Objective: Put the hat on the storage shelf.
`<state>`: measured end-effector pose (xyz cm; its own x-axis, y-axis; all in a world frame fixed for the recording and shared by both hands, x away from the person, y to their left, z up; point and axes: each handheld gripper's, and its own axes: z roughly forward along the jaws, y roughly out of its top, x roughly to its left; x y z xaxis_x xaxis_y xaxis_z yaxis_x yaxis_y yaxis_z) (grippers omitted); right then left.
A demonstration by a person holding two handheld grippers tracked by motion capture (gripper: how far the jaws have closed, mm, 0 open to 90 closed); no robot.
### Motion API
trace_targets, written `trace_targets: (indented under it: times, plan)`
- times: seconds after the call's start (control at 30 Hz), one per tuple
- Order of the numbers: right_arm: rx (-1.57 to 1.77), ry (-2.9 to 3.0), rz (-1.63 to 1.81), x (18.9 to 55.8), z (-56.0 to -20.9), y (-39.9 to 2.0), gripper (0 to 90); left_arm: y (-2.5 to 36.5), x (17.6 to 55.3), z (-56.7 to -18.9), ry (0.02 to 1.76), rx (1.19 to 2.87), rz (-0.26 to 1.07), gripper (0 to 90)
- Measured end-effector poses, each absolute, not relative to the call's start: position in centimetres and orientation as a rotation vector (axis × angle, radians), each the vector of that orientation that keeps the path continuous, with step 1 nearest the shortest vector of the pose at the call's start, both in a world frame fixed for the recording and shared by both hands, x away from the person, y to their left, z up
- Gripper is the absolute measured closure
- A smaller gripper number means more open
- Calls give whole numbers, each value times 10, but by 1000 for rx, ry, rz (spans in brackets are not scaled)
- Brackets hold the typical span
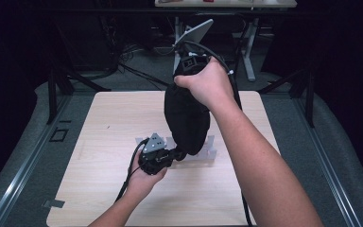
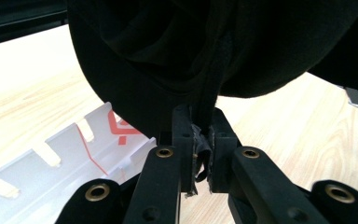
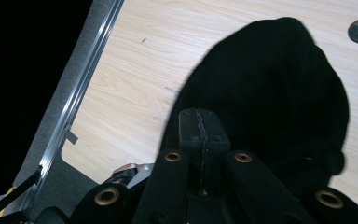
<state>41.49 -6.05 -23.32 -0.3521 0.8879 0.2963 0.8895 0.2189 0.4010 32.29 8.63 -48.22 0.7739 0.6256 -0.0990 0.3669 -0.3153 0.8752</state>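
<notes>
Two grippers share one black garment (image 1: 187,118) over the table (image 1: 104,123). High view: right gripper (image 1: 189,66) lifts the top at 12 o'clock, left gripper (image 1: 172,155) pinches the lower edge at 7 o'clock, cloth hanging above a white slotted tray (image 1: 211,149). Left gripper view: jaws clamped on a thin fabric fold, tray's red mark at 9 o'clock, unreadable from above. Right gripper view: jaws closed tight, seemingly on the cloth, garment draping toward 2 o'clock. Probably best to keep both pinches firm and tension even.
</notes>
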Motion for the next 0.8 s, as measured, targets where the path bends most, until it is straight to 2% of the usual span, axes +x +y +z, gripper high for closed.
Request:
trace_targets:
  times: [0.37,0.6,0.8]
  plan:
    - [-1832,-2425,-824,417,-238,-87,853,95,321,-493,775,1938,321,851]
    - [-1880,-2387,-867,415,-244,-119,805,100,323,-501,813,1925,287,851]
    - [-1916,-2356,-896,410,-249,-148,799,102,326,-508,824,1936,270,851]
